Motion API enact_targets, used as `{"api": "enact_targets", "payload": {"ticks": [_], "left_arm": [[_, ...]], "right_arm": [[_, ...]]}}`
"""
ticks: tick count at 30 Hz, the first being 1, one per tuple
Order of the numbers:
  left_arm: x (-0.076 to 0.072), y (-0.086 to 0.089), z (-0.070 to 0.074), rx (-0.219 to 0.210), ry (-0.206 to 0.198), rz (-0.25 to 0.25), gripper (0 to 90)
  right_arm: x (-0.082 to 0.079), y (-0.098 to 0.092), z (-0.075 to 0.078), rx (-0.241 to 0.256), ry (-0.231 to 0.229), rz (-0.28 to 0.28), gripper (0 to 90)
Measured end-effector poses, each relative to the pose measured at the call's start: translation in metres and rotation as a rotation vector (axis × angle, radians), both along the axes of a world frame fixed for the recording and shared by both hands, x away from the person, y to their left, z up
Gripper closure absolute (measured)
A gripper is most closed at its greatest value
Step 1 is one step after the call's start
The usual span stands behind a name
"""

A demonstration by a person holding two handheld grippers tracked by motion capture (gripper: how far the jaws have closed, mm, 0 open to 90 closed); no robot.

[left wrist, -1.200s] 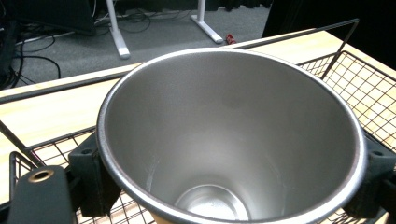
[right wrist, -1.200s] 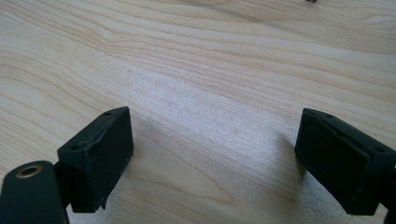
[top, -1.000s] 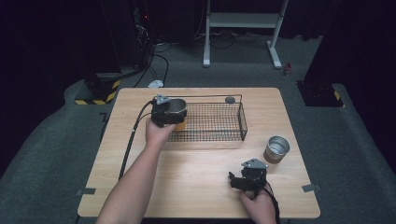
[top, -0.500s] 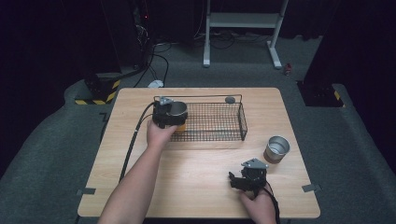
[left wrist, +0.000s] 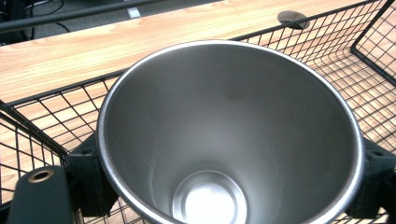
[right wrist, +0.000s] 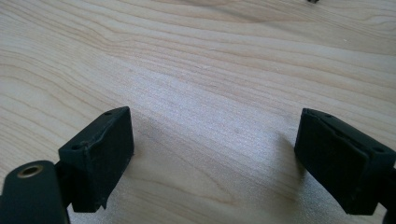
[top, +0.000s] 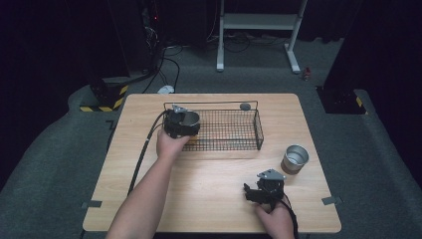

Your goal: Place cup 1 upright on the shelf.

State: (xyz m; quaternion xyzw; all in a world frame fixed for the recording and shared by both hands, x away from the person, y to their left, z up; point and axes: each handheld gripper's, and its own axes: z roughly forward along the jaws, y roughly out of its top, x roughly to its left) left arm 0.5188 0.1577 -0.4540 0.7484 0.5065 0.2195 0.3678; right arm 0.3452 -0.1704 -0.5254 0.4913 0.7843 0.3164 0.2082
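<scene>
My left gripper point(top: 180, 125) is shut on a steel cup point(top: 189, 118), upright with its mouth up, at the left end of a black wire basket point(top: 258, 128). In the left gripper view the cup point(left wrist: 229, 135) sits between the two black jaws of the left gripper point(left wrist: 233, 179), and the basket's mesh point(left wrist: 42, 121) lies around and under it. I cannot tell whether the cup's base touches the mesh. My right gripper point(top: 257, 192) rests low over the table near the front right. The right gripper point(right wrist: 215, 158) is open, with bare wood between its jaws.
A second steel cup point(top: 295, 158) stands on the wooden table point(top: 214, 199) to the right of the basket. A small dark round object point(top: 245, 106) lies just behind the basket's far rim. The left gripper's cable point(top: 144, 149) trails across the table's left side.
My left gripper and its cup have sunk slightly at the basket's left end. The right gripper has stayed where it was.
</scene>
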Motion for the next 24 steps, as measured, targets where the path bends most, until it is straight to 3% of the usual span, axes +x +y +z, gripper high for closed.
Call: {"api": "enact_targets", "payload": {"ticks": [7,24], "left_arm": [[-0.001,-0.0003,-0.0007,0.017,-0.005,0.003,13.7],[-0.0042,0.0046,-0.006,0.012,-0.018,0.003,13.6]], "right_arm": [[0.0,0.0,0.0,0.0,0.0,0.0,11.4],[0.0,0.0002,0.0,0.002,0.0,-0.002,11.4]]}}
